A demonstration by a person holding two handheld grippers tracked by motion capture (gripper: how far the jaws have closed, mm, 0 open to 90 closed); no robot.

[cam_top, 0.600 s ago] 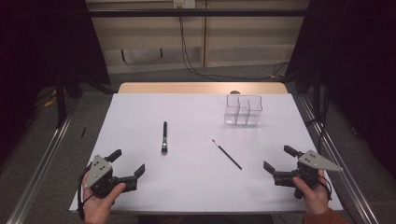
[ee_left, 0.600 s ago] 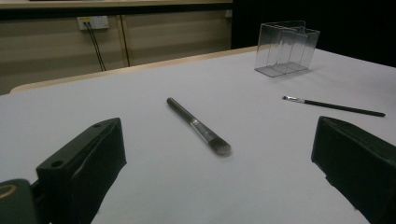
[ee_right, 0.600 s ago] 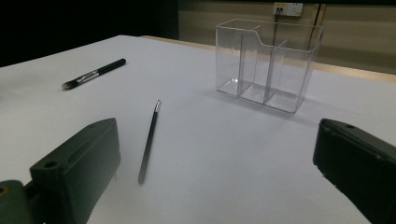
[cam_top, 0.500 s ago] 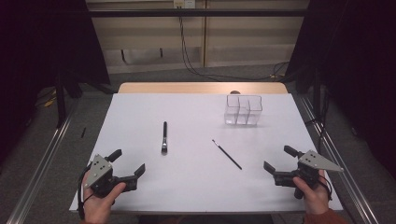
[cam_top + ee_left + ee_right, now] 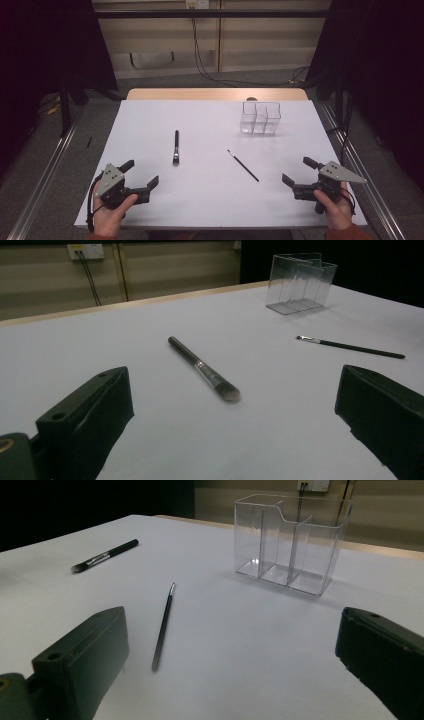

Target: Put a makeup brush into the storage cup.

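Note:
A thick black makeup brush (image 5: 176, 147) (image 5: 204, 369) (image 5: 103, 555) lies on the white table left of centre, bristles toward me. A thin black brush (image 5: 243, 165) (image 5: 350, 346) (image 5: 163, 625) lies slantwise right of centre. A clear plastic organiser (image 5: 260, 118) (image 5: 299, 283) (image 5: 291, 544) with three compartments stands empty at the back right. My left gripper (image 5: 140, 174) rests open near the front left corner with nothing between its jaws. My right gripper (image 5: 299, 171) rests open near the front right corner, also holding nothing.
The white table top (image 5: 210, 125) ends in a wooden strip at the back. Metal rails (image 5: 45, 180) run along the floor on both sides. Cables (image 5: 200, 55) hang down the wall behind.

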